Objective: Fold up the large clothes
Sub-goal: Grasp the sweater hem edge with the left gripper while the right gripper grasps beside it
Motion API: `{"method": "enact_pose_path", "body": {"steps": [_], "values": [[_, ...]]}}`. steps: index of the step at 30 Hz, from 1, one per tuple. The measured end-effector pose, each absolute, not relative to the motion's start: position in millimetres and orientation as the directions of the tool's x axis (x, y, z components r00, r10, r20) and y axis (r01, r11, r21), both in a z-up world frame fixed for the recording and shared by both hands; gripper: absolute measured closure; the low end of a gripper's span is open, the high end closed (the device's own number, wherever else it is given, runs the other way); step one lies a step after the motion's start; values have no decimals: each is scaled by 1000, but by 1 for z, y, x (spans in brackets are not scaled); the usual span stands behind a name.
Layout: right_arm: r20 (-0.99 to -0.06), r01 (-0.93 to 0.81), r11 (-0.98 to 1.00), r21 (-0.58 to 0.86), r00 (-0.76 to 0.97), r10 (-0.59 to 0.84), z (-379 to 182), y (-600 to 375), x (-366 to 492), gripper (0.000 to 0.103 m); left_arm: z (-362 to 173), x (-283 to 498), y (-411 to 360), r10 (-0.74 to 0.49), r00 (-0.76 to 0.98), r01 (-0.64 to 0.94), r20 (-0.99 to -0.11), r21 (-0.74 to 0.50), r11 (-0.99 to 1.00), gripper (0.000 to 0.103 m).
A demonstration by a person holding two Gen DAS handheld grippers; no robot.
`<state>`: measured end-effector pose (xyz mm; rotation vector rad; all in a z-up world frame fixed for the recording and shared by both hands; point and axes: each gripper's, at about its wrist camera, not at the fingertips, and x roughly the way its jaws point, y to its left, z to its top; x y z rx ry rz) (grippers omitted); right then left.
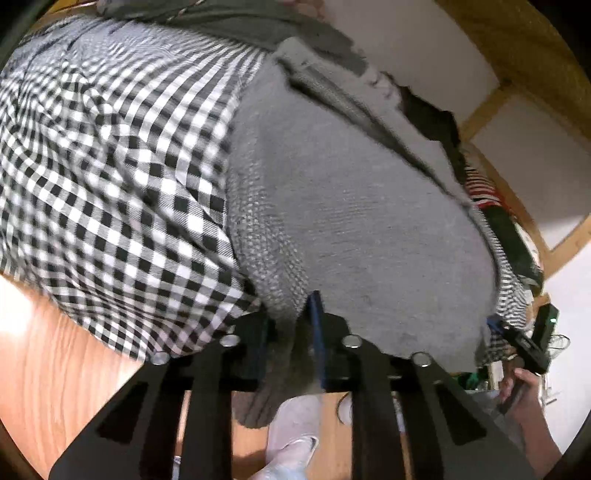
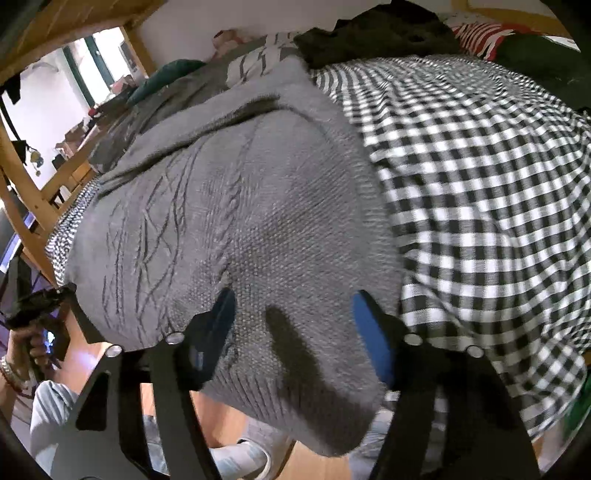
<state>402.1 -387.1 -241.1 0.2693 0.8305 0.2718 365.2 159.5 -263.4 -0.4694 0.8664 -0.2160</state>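
I see a grey knitted sweater lying flat on a black-and-white gingham cloth, its hem hanging over the near edge above a wooden floor. The knit is coarse and nubbly near the hem, with raised cable lines running up the body.

My left gripper has its 2 blue-padded jaws nearly together, pinching a bunched fold of the sweater's hem. My right gripper stands half spread, 1 blue pad at each side of the hem and the knit between them; I cannot tell whether the pads press on it.

Beyond lie a dark garment, red-and-white striped fabric and pale wooden frame beams.
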Motion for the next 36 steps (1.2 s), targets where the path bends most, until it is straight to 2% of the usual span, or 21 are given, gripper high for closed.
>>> {"method": "enact_pose_path", "body": {"steps": [3,7,9,13,14,15,16,18,20,22,23,24,26,27,29,31,32,33,34,35,36], "values": [[-691,-104,950,294,664,286,-236,-399,400,39,-248,366,162,-418,645,26,-639,-529,848,93],[-727,-56,968,244,650,221,-241,-406,401,38,-243,365,168,-416,625,39,-661,-506,862,93],[-720,-96,944,316,623,304,-248,-406,402,38,-243,370,170,-409,610,39,-679,-490,871,93],[-698,-174,932,318,623,354,-250,-390,406,42,-247,376,158,-404,595,54,-695,-467,883,92],[-685,-189,919,346,618,385,-250,-388,407,45,-249,379,156,-421,585,58,-694,-482,875,88],[-676,-200,907,371,611,411,-250,-387,408,50,-253,379,156,-445,569,65,-691,-501,863,78],[-679,-197,903,382,603,419,-251,-387,410,50,-261,382,152,-494,537,78,-684,-543,836,71],[-718,-155,912,379,573,396,-260,-388,417,50,-274,389,142,-516,495,85,-699,-552,829,45],[-737,-101,931,352,582,342,-265,-397,419,47,-287,395,131,-425,492,66,-760,-454,889,35],[-728,-85,927,365,595,341,-263,-404,419,47,-293,398,134,-340,524,-10,-781,-405,914,34],[-732,-74,936,343,604,316,-261,-405,417,45,-295,397,140,-321,548,-56,-772,-417,907,30],[-735,-86,937,339,597,321,-262,-404,417,36,-297,395,148,-310,577,-103,-755,-444,890,17],[-732,-104,929,354,588,344,-265,-401,418,30,-302,395,156,-315,598,-130,-738,-476,870,11],[-714,-122,915,384,590,378,-264,-399,418,29,-308,400,158,-357,578,-121,-734,-510,852,11],[-679,-159,883,442,584,445,-262,-393,418,39,-312,404,154,-454,553,-85,-698,-590,803,11],[-695,-175,893,414,573,434,-262,-386,418,54,-304,402,145,-493,566,-25,-661,-611,791,12],[-708,-164,899,405,566,422,-263,-385,419,59,-300,404,138,-498,563,0,-660,-602,798,18],[-709,-151,901,406,570,415,-263,-384,422,71,-298,405,132,-481,557,9,-678,-573,819,38],[-704,-133,891,434,567,428,-264,-389,423,76,-297,407,125,-437,548,10,-713,-516,856,50],[-702,-117,883,454,563,436,-266,-393,425,80,-296,409,121,-373,548,-2,-749,-447,895,72],[-702,-109,881,461,562,437,-267,-397,427,88,-295,409,122,-343,546,-23,-765,-423,906,84]]}}
